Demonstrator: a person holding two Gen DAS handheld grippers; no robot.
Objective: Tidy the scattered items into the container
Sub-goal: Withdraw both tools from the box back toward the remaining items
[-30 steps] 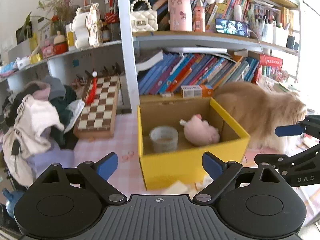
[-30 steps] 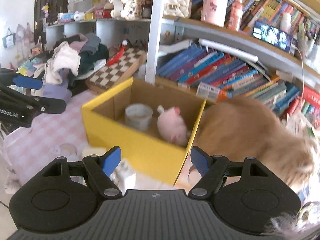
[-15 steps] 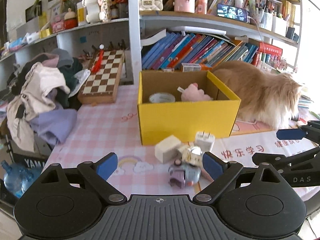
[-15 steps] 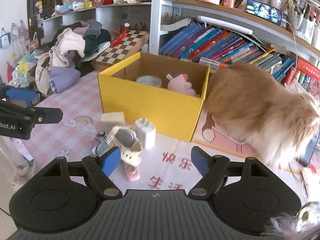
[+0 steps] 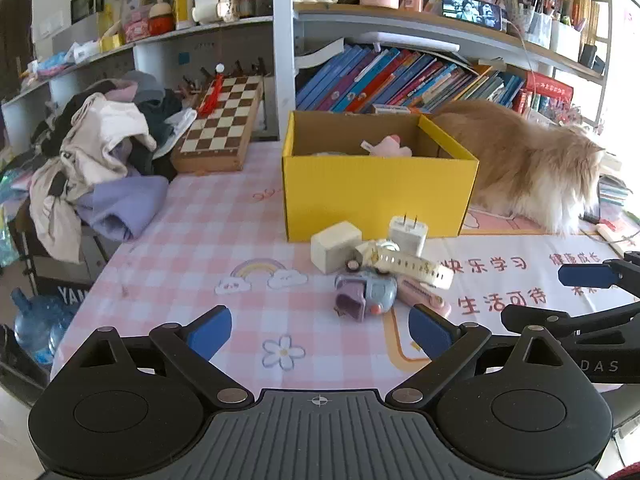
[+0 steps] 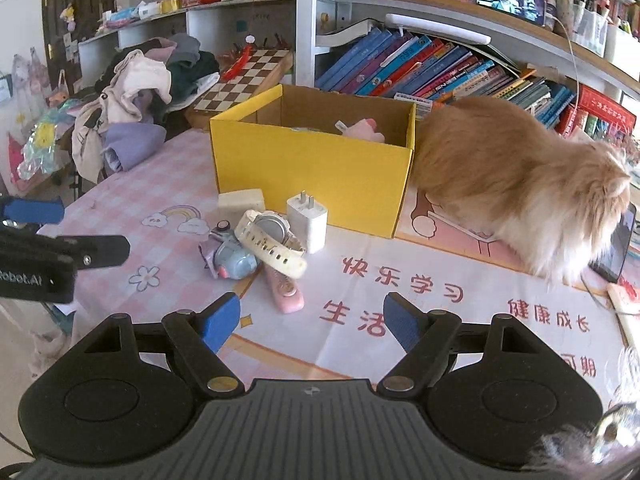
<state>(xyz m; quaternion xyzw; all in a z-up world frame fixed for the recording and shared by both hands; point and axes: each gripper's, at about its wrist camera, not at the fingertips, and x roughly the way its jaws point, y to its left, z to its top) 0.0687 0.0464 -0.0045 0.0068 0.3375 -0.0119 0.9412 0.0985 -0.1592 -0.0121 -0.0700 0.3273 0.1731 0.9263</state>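
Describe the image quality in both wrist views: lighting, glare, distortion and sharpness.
Left wrist view: fisheye bends the shelves and blackens the corners; daylight blows out the right edge beside the cat; the yellow box and the clutter before it are sharp and evenly lit. Right wrist view: the same bowing; soft shadows under the watch; a furry blur in the bottom right corner.

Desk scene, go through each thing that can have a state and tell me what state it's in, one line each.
yellow box: open-topped, upright, pink plush inside
pink plush: lying in the box
white charger: standing on the table, prongs up
watch: strap buckled in a loop, resting on the other items
left gripper: open, empty
right gripper: open, empty
chessboard: closed, tilted
cat: standing beside the box
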